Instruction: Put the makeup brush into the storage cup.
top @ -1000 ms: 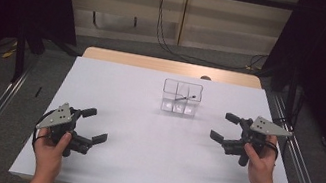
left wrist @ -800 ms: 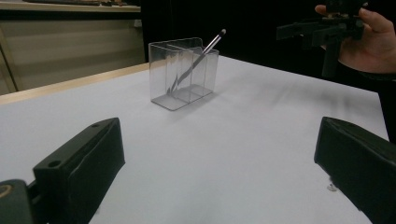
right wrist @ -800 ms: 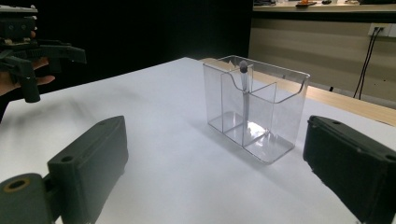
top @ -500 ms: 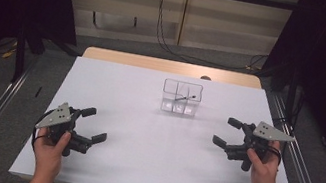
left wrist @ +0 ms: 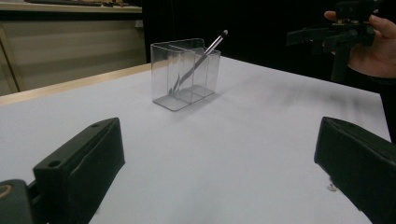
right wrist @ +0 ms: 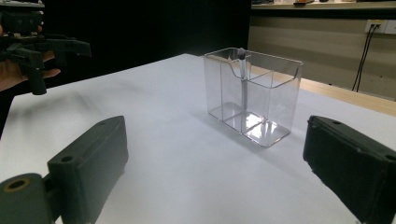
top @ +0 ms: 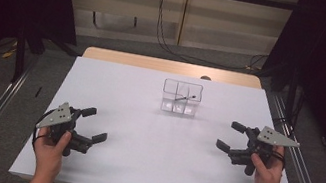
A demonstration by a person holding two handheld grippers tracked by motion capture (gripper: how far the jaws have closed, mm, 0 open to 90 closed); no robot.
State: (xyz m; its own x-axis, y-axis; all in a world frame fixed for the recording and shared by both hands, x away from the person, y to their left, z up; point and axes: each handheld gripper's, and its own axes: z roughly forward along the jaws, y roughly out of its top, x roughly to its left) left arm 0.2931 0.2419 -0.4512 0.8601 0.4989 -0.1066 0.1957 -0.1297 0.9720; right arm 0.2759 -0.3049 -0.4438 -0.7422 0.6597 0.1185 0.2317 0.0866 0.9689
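A clear plastic box (top: 181, 97) with compartments stands on the white table (top: 137, 168), well ahead of both pairs of jaws and between their lines of aim. A thin stick (left wrist: 198, 61) leans tilted inside it. The left gripper (top: 94, 125) has its jaws wide apart, holding nothing. The right gripper (top: 230, 136) likewise has its jaws spread apart and empty.

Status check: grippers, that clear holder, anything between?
Left gripper open, empty, near table's left edge. Right gripper open, empty, right side. Clear divided holder upright mid-table, one pen leaning inside. White table bare between grippers and holder.
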